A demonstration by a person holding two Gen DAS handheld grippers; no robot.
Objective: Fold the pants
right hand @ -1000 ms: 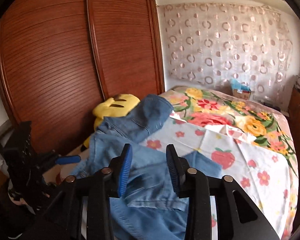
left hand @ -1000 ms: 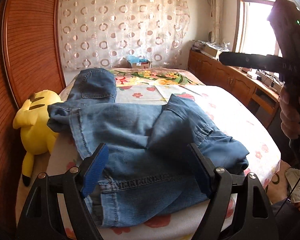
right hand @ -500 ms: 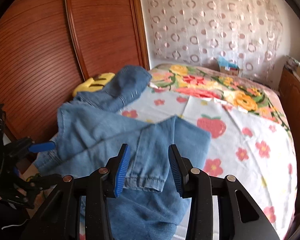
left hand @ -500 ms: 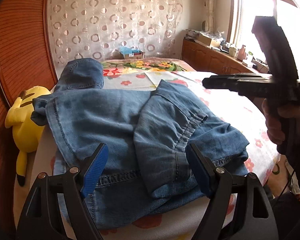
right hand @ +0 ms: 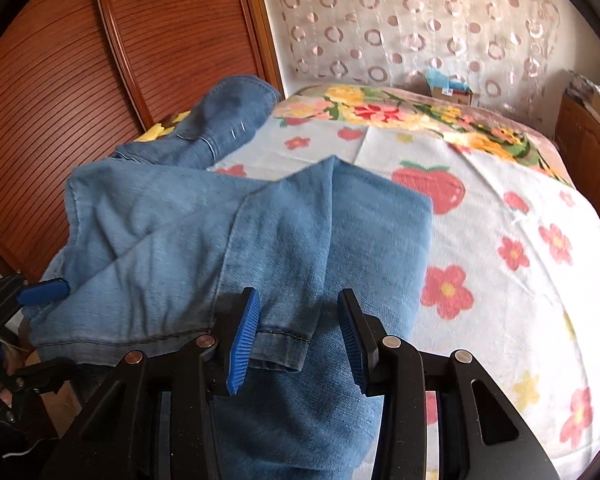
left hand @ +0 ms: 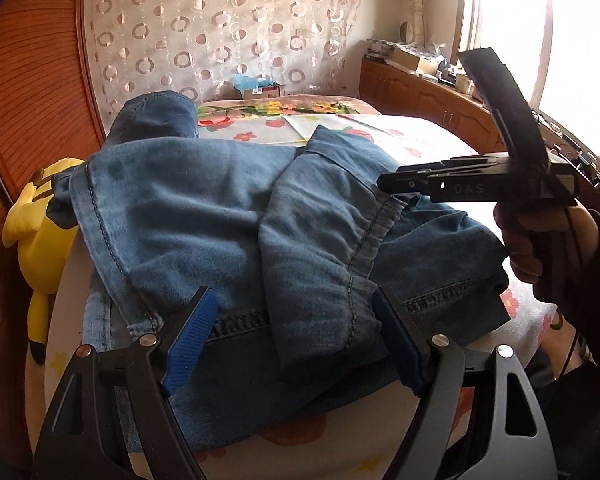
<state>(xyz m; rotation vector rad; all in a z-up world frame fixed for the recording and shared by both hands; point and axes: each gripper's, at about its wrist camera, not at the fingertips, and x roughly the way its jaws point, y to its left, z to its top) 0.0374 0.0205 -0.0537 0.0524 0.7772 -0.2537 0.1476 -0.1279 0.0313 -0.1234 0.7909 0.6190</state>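
Blue denim pants (left hand: 220, 216) lie crumpled on the near end of the bed, one leg folded over the rest, another part reaching toward the wardrobe. They also show in the right wrist view (right hand: 236, 236). My left gripper (left hand: 292, 340) is open and empty, just above the pants' near edge. My right gripper (right hand: 296, 336) is open, its jaws straddling a hemmed cuff (right hand: 280, 340) without closing on it. In the left wrist view the right gripper (left hand: 384, 184) hovers over the folded leg's elastic edge.
The bed (right hand: 500, 216) has a floral sheet. A yellow plush toy (left hand: 36, 216) sits between the bed and the wooden wardrobe (right hand: 100, 80). A wooden cabinet (left hand: 428, 96) runs under the window at right. A small box (left hand: 256, 88) stands at the bed's far end.
Both grippers have moved closer and lower over the pants. The right gripper swung in from the side to over the folded leg's cuff. The pants have not moved.
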